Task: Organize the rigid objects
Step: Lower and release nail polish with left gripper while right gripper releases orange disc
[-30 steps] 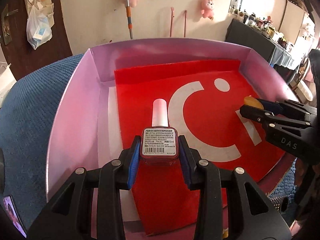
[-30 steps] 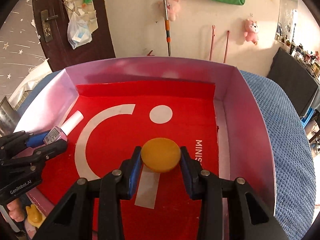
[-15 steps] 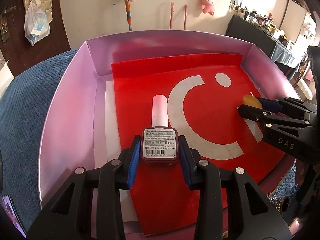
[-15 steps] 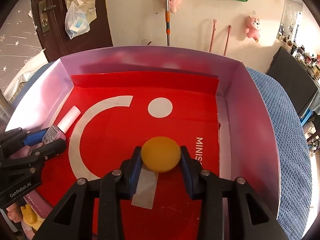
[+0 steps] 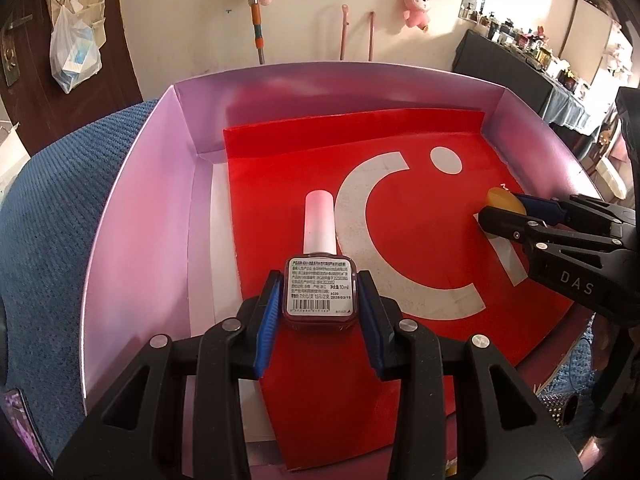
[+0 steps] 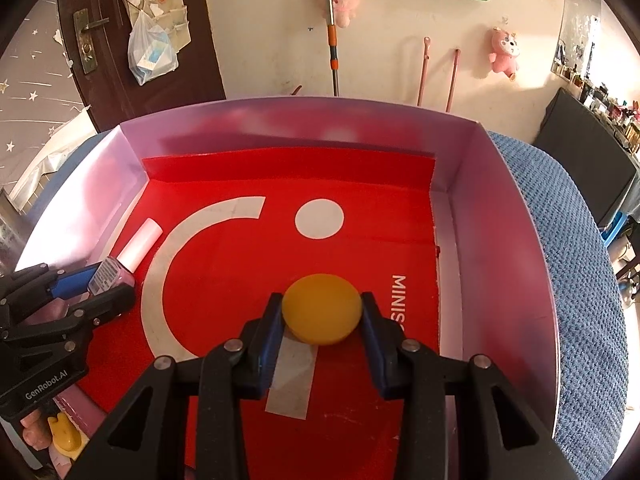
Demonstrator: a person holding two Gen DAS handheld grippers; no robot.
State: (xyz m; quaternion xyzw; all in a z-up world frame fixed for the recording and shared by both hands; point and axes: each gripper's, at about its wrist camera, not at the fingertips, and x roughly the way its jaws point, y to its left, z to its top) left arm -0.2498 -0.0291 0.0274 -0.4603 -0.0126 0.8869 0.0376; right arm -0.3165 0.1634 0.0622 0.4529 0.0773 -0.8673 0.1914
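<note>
Left gripper [image 5: 318,300] is clamping a nail polish bottle [image 5: 319,280], white cap pointing forward, over the red-lined box [image 5: 132,216], left side. Right gripper [image 6: 322,318] is pinching a yellow disc [image 6: 322,308] over the box's right half.

box in left view: the pink box [image 5: 132,216] sits lower in my frame than a second ago, more of the back wall above it.
box in right view: same drift, its far rim [image 6: 304,104] lower, more wall above it.
yellow disc: the disc [image 6: 322,308] reads slightly lower against the red liner [image 6: 224,264].
</note>
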